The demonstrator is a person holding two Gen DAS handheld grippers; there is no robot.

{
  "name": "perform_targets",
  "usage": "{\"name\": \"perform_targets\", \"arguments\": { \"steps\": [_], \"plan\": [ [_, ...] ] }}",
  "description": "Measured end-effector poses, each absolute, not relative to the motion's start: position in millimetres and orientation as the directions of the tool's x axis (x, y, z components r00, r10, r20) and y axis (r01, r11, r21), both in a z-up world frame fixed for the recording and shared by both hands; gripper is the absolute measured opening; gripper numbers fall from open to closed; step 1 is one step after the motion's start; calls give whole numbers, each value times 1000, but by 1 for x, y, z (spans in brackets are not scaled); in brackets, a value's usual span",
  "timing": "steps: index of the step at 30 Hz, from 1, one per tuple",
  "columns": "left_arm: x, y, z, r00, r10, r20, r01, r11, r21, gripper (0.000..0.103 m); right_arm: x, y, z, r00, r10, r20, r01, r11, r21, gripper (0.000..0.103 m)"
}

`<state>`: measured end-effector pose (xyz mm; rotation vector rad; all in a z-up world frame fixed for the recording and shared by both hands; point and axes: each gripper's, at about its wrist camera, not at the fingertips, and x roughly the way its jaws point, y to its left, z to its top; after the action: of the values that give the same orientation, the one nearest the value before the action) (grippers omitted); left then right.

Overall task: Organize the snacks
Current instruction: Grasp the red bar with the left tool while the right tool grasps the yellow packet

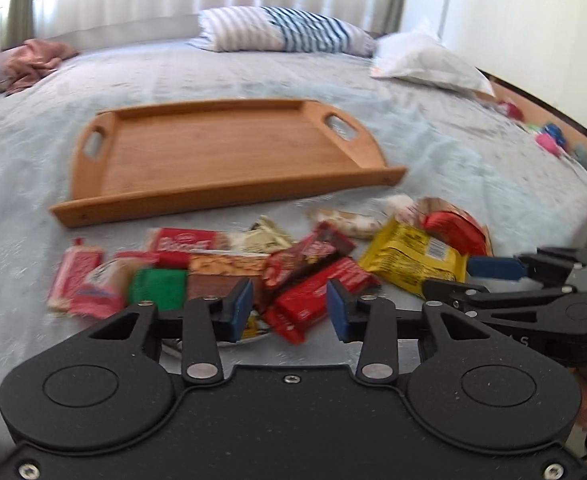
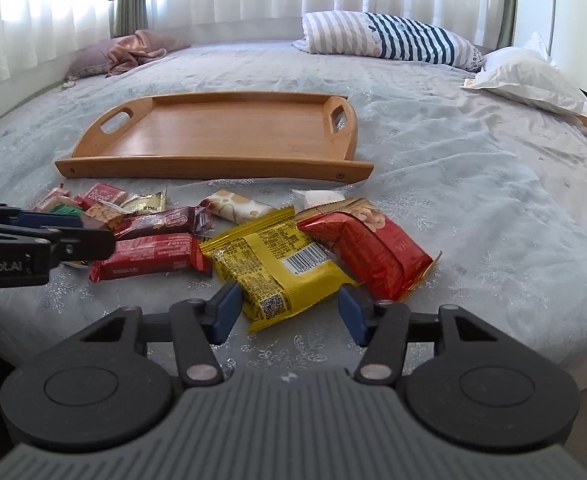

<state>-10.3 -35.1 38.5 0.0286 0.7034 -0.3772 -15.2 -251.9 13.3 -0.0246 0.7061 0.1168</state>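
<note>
The wooden tray (image 2: 229, 136) lies flat on the bed (image 2: 473, 200) beyond both pairs of fingers, its floor bare, its long axis running left to right, with a cut-out handle in each raised end. Between the tray's near rim and the fingers the snacks lie heaped on the bedspread, none of them in the tray. The left gripper (image 1: 289, 312) has its fingers spread apart with nothing between them, poised low over the left part of the pile; a red bar (image 1: 317, 294) lies in the gap ahead of them, its long axis slanting up to the right, and a green packet (image 1: 157, 288) sits just left of the left finger. The right gripper (image 2: 287, 312) is likewise spread and holds nothing; the yellow packet (image 2: 277, 264) lies straight ahead of its fingers, near end between the blue fingertips (image 2: 225, 312), barcode side up, long axis angled from near centre toward far left. Touching it on the right is a red packet (image 2: 373, 252), tilted the opposite way. Bare bedspread stretches to the right of the right fingers, and the bed's edge falls away near them. A striped pillow (image 2: 389, 38) and a white pillow (image 2: 529, 76) lie well beyond the tray.
</note>
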Motion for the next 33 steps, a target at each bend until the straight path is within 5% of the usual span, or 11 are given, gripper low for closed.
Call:
{"name": "perform_targets", "arguments": {
  "steps": [11, 21, 33],
  "plan": [
    [7, -56, 27, 644, -376, -666, 489, 872, -20, 35, -3, -262, 17, 763, 120, -635, -199, 978, -55, 84],
    [4, -53, 31, 559, -442, -701, 525, 844, -114, 29, 11, -261, 10, 748, 159, -645, -241, 970, -40, 84],
    [18, -56, 20, 557, -422, -716, 456, 875, -162, 28, 7, -254, 7, 746, 191, -638, -259, 966, -14, 62]
  ]
}}
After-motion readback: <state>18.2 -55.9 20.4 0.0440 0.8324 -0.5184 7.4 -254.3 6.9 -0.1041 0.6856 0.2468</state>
